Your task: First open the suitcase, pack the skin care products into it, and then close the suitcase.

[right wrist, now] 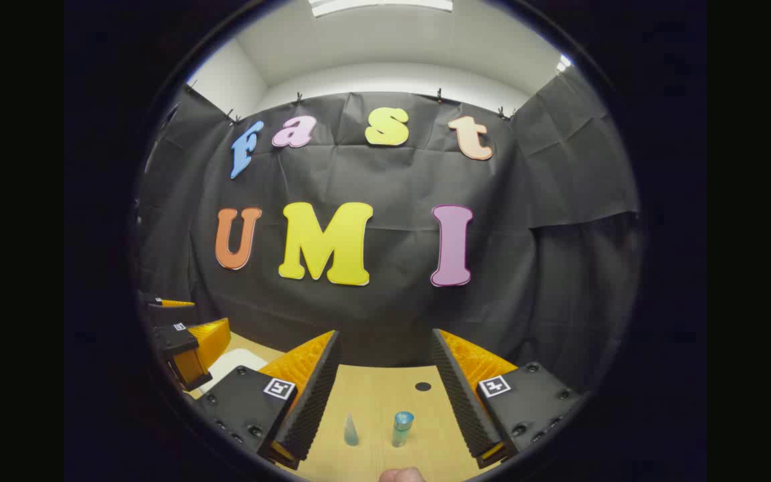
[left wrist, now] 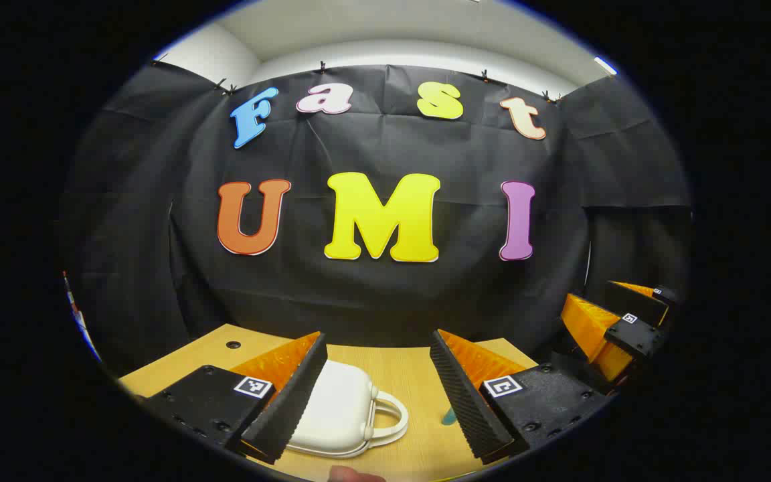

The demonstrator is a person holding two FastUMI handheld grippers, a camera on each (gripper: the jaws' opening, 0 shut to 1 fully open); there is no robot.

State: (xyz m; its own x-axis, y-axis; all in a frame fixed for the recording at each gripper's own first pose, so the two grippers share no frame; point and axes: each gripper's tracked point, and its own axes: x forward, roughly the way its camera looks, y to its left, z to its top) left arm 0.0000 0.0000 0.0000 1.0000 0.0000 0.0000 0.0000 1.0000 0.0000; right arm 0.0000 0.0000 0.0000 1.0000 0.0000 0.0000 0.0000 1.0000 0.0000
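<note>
Counted out: one white suitcase (left wrist: pixel 338 408), two small skin care containers, two tools, all over one pale wooden surface (left wrist: pixel 419 388) in front of the black cloth wall (left wrist: pixel 385 281)

In the left gripper view the left tool (left wrist: pixel 377 395) hangs above the surface with its fingers spread wide and nothing between them touching either pad. The suitcase lies flat and closed just ahead of this tool, toward its left finger, which hides part of the shell. It is a rounded, glossy case with a looped handle pointing to the right. A sliver of a bluish item peeks out beside the right finger; what it is cannot be told there. The right tool shows at the far right edge of this view

In the right gripper view the right tool (right wrist: pixel 385 402) is likewise wide open and empty. Between its fingers, standing upright on the surface, are a clear cone-shaped bottle (right wrist: pixel 351 430) and, just to its right, a small bottle with a blue cap (right wrist: pixel 401 428); the two stand apart. The left tool appears at the left edge, with a bit of the white suitcase below it
</note>
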